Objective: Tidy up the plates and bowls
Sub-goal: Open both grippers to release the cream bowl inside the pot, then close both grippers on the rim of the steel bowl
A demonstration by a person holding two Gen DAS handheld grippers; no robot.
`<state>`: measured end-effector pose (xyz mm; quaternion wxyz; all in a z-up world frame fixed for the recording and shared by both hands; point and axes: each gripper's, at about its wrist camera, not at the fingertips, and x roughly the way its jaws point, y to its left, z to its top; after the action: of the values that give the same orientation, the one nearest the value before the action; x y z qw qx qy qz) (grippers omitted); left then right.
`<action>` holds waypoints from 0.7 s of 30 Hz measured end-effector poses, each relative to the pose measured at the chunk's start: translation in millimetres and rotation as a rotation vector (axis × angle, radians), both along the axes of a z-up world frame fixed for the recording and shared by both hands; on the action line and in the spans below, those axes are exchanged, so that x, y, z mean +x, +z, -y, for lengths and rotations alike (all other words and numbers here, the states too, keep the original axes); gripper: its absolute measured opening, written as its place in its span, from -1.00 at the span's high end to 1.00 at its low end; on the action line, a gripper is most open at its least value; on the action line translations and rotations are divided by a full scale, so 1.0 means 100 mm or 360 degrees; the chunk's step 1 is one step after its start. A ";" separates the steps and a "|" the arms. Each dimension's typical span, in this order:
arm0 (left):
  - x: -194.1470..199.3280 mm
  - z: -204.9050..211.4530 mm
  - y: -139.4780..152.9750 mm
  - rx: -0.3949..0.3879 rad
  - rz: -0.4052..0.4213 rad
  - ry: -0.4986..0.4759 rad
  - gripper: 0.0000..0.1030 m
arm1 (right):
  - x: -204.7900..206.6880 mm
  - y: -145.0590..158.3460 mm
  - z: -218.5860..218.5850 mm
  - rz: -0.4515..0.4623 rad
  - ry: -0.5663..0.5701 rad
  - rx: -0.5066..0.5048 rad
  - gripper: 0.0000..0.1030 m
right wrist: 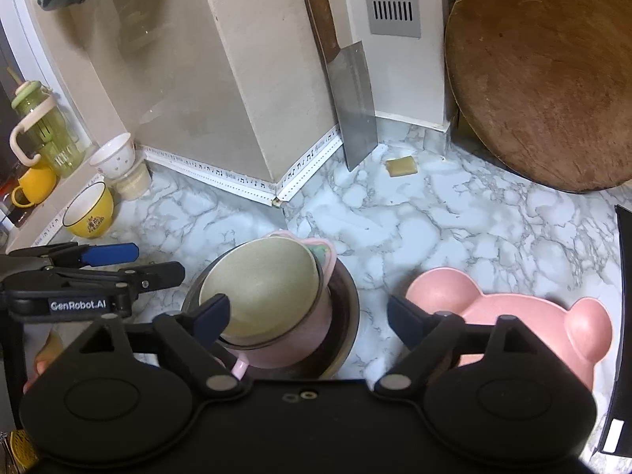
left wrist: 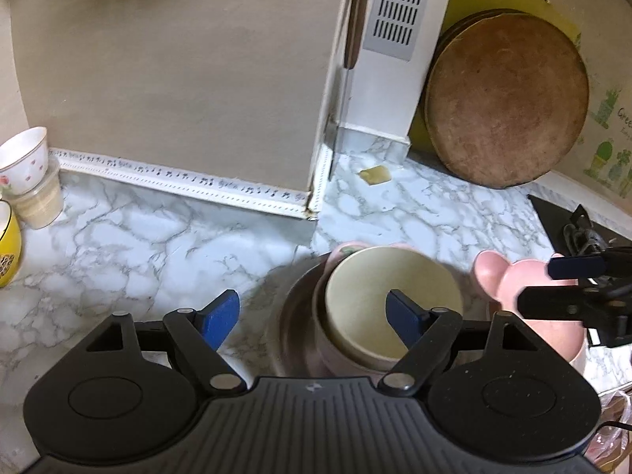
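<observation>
Bowls (right wrist: 260, 288) nested beside pink bear plate (right wrist: 525, 324): rigid, light, slippery; grasp at rim. Left gripper (left wrist: 314, 312) and right gripper (right wrist: 308, 316) both released, empty.

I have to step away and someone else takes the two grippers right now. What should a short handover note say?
Left gripper: open, holding nothing, above the stack.
Right gripper: open, holding nothing, between the stack and the pink bear plate.
Stack: cream bowl nested in a pink bowl, which sits in a metal dish on the marble counter.
Done: those three are nested.
Left: the bear plate lies apart to the right; the yellow bowl and white floral bowl stand at far left.
</observation>
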<state>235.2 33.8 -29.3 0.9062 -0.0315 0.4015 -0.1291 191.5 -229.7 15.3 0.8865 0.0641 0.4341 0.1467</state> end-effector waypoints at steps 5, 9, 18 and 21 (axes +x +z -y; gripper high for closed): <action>0.00 -0.07 -0.16 0.0051 -0.0013 0.0065 -0.59 | -0.09 -0.11 0.04 0.0025 0.0000 0.0022 -0.79; 0.00 -0.13 -0.28 0.0082 -0.0009 0.0108 -0.58 | -0.12 -0.25 0.06 0.0011 -0.0029 0.0013 -0.79; 0.06 -0.15 -0.54 0.0164 -0.0021 0.0145 -0.58 | -0.15 -0.49 0.03 -0.0039 -0.0048 -0.0024 -0.65; 0.08 -0.17 -0.59 0.0142 -0.0033 0.0125 -0.58 | -0.15 -0.52 0.00 -0.0024 -0.0030 -0.0042 -0.61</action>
<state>243.4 50.3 -88.7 0.9068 -0.0081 0.4147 -0.0750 176.3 -230.0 -36.5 0.8853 0.0575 0.4422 0.1321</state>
